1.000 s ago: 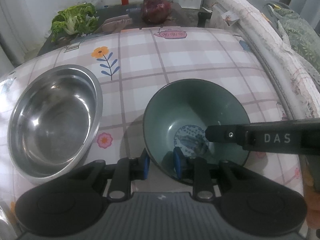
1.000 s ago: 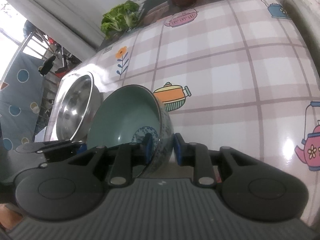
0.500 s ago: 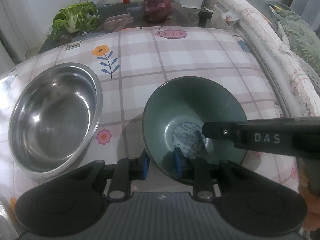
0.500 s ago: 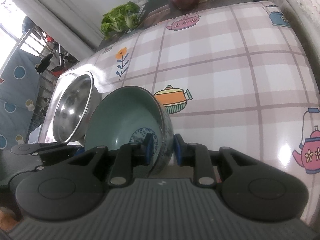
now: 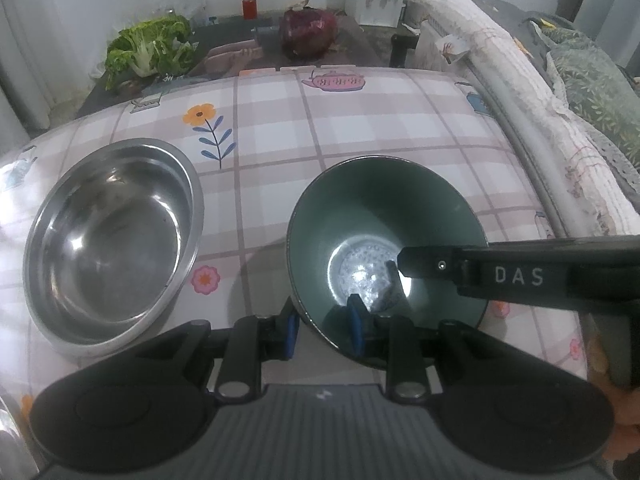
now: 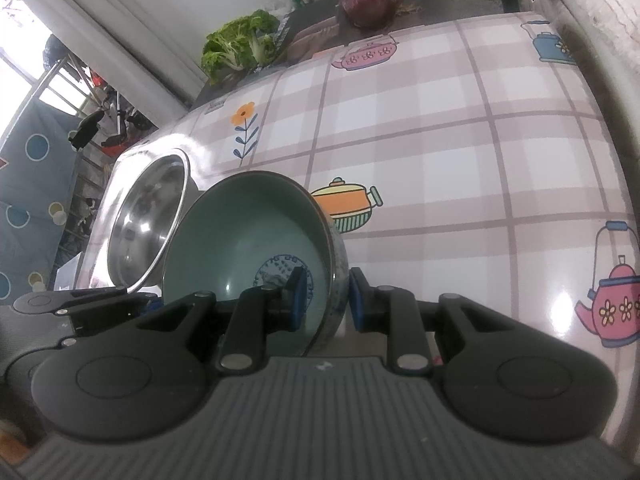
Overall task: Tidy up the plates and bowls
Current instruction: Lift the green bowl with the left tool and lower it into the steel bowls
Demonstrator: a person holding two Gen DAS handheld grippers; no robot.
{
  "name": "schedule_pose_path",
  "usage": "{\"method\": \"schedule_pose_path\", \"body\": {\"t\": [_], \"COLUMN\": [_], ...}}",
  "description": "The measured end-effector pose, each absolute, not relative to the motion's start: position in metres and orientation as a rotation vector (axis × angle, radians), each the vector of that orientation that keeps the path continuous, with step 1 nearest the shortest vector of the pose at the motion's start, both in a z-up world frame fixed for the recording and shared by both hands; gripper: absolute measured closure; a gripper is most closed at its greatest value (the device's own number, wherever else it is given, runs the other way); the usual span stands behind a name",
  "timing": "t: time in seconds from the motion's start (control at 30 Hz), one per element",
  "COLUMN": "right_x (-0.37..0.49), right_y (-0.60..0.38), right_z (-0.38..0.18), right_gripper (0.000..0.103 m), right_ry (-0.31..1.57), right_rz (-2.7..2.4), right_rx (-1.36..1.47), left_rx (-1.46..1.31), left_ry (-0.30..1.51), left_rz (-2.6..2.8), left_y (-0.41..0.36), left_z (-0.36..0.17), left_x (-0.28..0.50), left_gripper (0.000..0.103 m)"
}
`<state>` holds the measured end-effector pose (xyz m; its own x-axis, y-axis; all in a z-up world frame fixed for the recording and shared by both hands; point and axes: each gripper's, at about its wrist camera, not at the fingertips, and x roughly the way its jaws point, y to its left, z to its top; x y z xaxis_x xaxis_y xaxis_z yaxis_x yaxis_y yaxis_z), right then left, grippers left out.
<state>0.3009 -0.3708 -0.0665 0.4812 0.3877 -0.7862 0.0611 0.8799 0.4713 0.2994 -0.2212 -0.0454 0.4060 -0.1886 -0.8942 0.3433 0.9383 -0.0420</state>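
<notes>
Both claws straddle the rim of the green bowl (image 5: 384, 216), which sits on the worktop (image 5: 360, 120) to the right of the steel bowl (image 5: 112, 240). The left claw (image 5: 322, 326) has one blue pad inside the near wall and one outside; whether it is pressing I cannot tell. The right claw (image 6: 326, 304) straddles the wall on the bowl's right side, with a visible gap between its outer pad and the bowl, so it is not clamped. Beyond the worktop lie leafy greens (image 5: 148, 48) and a red cabbage (image 5: 308, 32)
</notes>
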Motion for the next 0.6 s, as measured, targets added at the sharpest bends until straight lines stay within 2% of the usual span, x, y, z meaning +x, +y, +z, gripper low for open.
{"method": "schedule_pose_path", "body": {"t": [0.6], "right_x": [0.294], "right_y": [-0.371], "right_z": [-0.048], "right_gripper": [0.081], "right_ry": [1.039], "right_rz": [0.205], "right_rx": [0.468], "left_rx": [0.141], "left_ry": [1.078], "left_rz": [-0.349], "left_y": [-0.217], "left_z": [-0.031], "left_x": [0.292], "left_gripper": [0.077]}}
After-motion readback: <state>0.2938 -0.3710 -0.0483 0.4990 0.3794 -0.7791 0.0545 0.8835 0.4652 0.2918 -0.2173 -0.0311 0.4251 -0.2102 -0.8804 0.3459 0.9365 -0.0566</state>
